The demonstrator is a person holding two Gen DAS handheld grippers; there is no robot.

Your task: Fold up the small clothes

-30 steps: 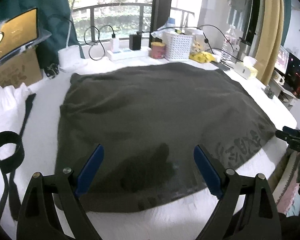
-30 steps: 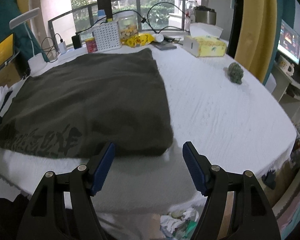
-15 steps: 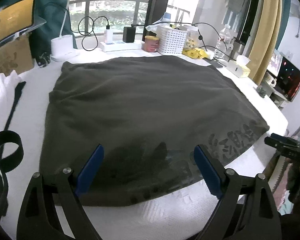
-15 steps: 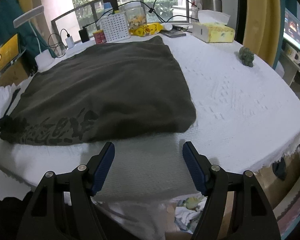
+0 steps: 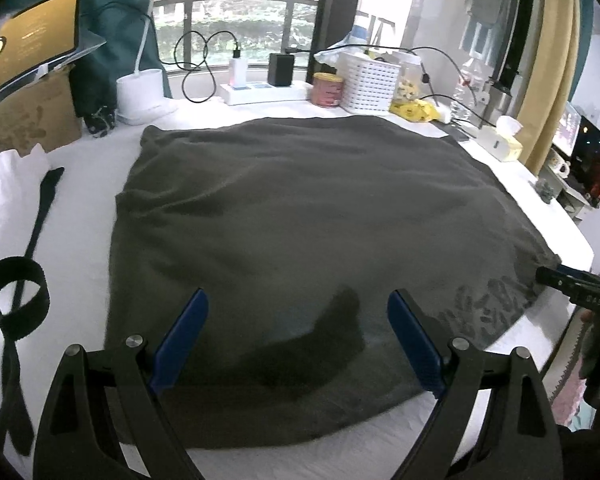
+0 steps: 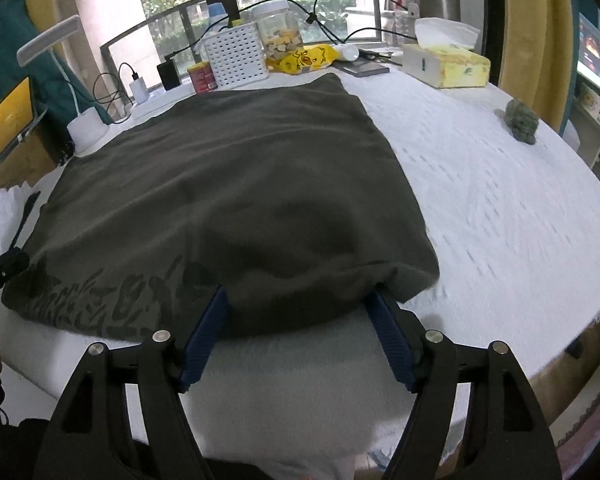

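Round worktop [image 6: 500,208], white nubby cloth cover. Dark olive garment [image 5: 300,220], soft knit, roughly square, lying flat mid-worktop, black print along near hem. Left gripper [image 5: 298,340] over near edge, jaws spread, nothing pinched. Right gripper [image 6: 298,334] at hem corner, jaws opening, fabric bulging between blue ribbed pads [image 6: 388,340].

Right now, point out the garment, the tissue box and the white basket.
garment [image 6: 220,184], right wrist view, middle of the dark cloth.
tissue box [image 6: 448,66], right wrist view, yellow side.
white basket [image 6: 236,56], right wrist view, perforated front wall.
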